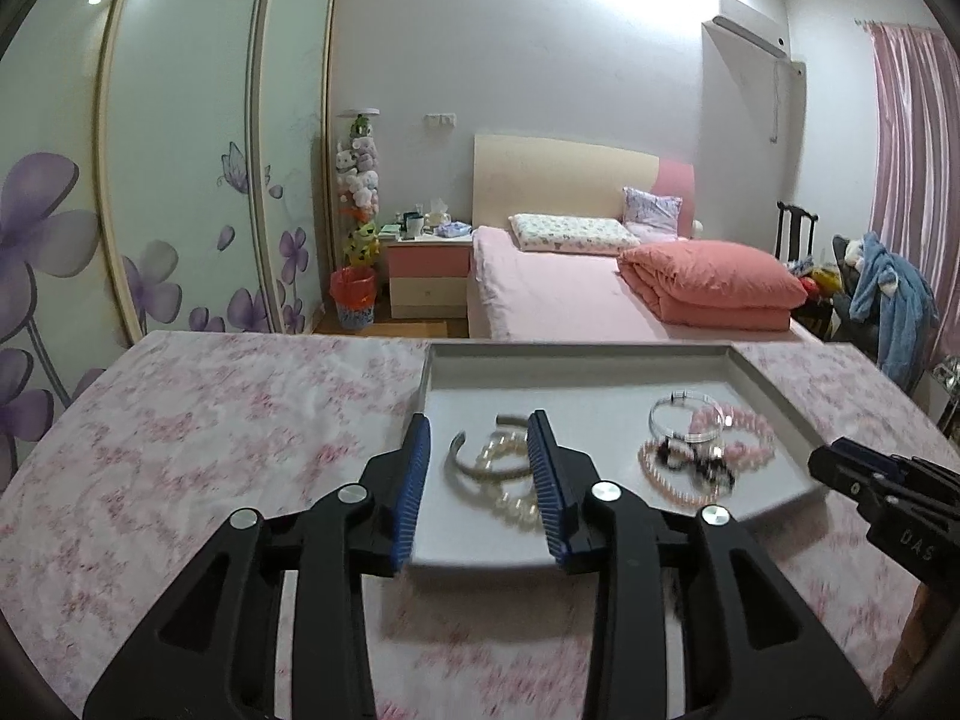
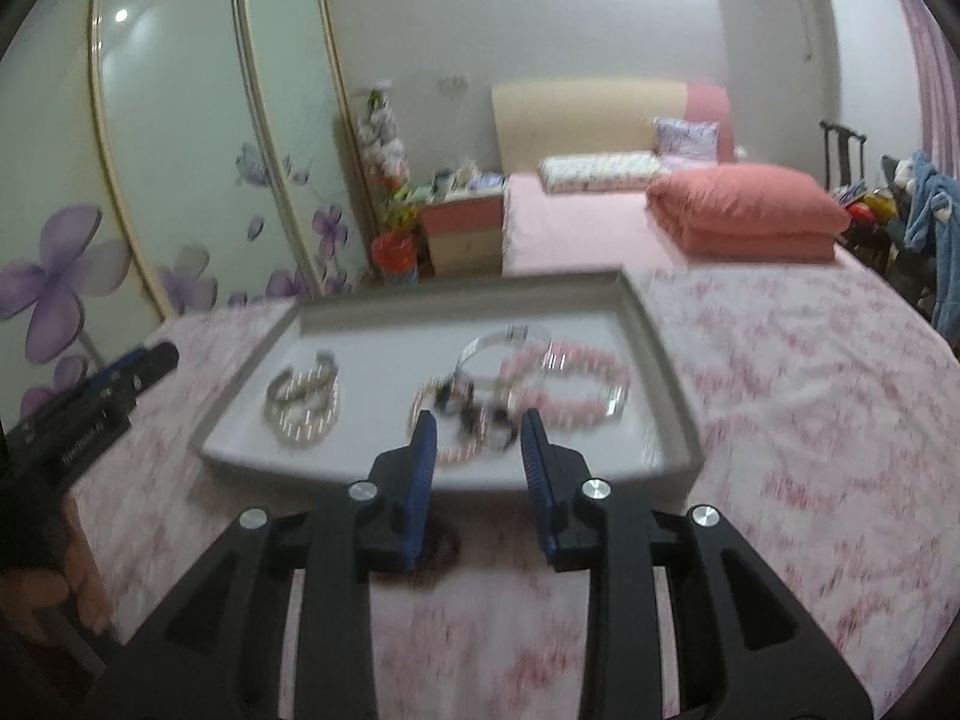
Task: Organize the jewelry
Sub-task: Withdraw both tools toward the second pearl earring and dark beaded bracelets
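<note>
Lying tangled on the tray, the bracelets and cuff look mostly unsorted. Both the left gripper and right gripper gape empty near the tray's front edge, so most sorting remains.

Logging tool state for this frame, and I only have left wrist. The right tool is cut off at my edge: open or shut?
Observer: Open. In right wrist, the right tool has its blue pads apart with nothing between them.
Operator: What is it aimed at?
Observer: The dark-bead bracelet in the tangle shows between the pads, just past the near rim of the tray.
Operator: Is the left tool inside the tray?
Observer: Seemingly not. From right wrist, the tip of the left tool sits left of the tray's left rim, over the tablecloth. That view is blurred, so take it as rough.
</note>
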`<state>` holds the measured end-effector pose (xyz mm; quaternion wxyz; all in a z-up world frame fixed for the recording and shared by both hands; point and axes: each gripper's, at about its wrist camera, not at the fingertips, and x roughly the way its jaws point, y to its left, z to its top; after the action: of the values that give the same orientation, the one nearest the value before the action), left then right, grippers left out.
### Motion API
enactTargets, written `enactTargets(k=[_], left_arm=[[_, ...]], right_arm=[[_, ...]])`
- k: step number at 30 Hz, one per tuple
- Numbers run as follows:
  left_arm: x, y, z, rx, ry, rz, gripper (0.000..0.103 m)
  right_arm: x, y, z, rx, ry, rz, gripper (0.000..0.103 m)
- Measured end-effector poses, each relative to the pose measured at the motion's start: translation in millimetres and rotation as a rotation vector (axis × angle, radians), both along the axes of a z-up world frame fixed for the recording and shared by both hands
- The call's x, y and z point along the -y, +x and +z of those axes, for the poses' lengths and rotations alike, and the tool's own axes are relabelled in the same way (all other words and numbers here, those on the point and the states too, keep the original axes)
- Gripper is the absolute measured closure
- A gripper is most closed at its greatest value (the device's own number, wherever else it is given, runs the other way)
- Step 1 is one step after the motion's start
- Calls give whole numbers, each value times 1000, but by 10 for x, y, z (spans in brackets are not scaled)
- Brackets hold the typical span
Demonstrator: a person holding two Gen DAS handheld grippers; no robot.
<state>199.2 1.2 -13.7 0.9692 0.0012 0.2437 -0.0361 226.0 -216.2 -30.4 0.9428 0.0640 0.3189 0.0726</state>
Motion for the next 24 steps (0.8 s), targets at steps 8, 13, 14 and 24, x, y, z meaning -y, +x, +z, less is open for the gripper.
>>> enactTargets(k=[8, 13, 14, 24], left_arm=[[-127, -121, -145, -68, 2, 10, 63], [-123, -133, -223, -102, -1, -3, 63], [-112, -142, -229, -105, 0, -8, 63], [92, -139, -308, -164, -15, -80, 62]], right_arm=[[-175, -62, -332, -175, -15, 95, 73], [-276, 18, -458, -232, -25, 107, 64], [-295, 33, -463, -234, -25, 109, 63], [-455, 120, -457, -244, -101, 176, 89]])
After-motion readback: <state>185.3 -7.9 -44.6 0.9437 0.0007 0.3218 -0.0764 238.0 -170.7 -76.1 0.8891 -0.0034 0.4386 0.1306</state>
